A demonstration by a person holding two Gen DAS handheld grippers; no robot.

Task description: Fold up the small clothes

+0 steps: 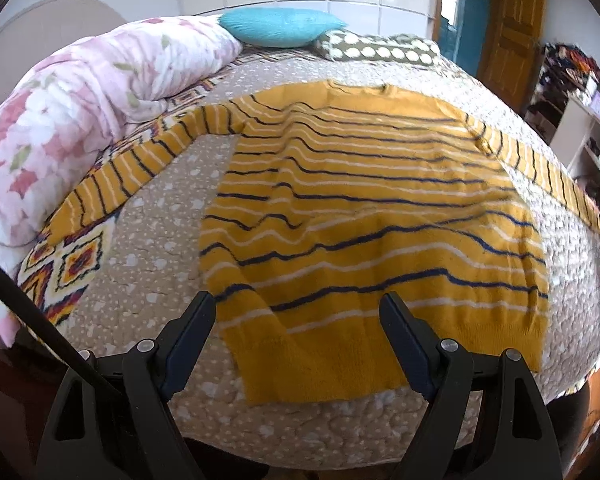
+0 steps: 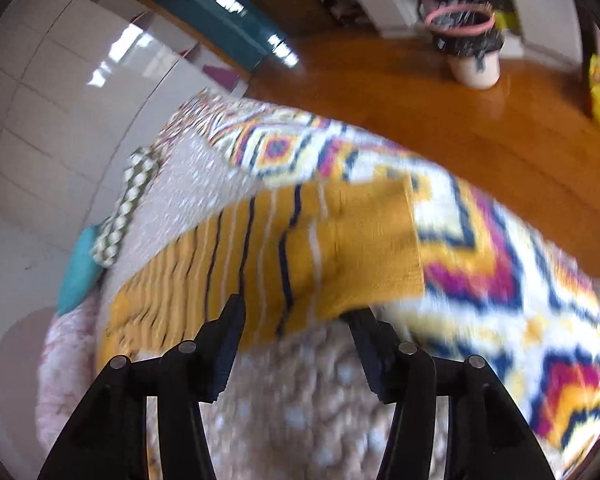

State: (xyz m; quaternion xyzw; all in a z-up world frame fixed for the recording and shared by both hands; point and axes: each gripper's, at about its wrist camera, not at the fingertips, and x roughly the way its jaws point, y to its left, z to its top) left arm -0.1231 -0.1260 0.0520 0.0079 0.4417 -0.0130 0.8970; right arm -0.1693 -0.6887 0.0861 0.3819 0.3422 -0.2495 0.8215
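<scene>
The bed [image 1: 156,240], covered by a beige dotted quilt, fills my left view; its near edge curves just below my left gripper [image 1: 298,304], and its right edge drops off beside the shelves [image 1: 588,128]. In my right view the bed's far side ends at a wooden floor [image 2: 480,120], where a small bin [image 2: 466,46] stands well apart from the bed. A patterned blanket [image 2: 520,288] hangs over that edge. A rolled floral duvet [image 1: 80,120] lines the left side of the bed, with a teal pillow [image 1: 280,28] and a spotted pillow [image 1: 380,50] along the far end, so the open quilt lies mainly near me and between the duvet and the sweater.

The sweater [image 1: 380,208] lies flat on the middle of the bed, mustard yellow with thin dark and white stripes, hem toward me, neck away. Both sleeves spread outward; the left sleeve [image 1: 140,164] reaches the duvet, and the right sleeve [image 2: 332,248] runs to the bed's right edge. The body shows soft ripples, and the hem's left corner is slightly lifted and creased.

My left gripper hovers over the hem, fingers spread wide, holding nothing. My right gripper [image 2: 298,312] is at the cuff of the right sleeve, fingers wide apart; the right finger [image 2: 370,344] sits at the cuff's lower edge, though blur keeps me from telling whether it touches.
</scene>
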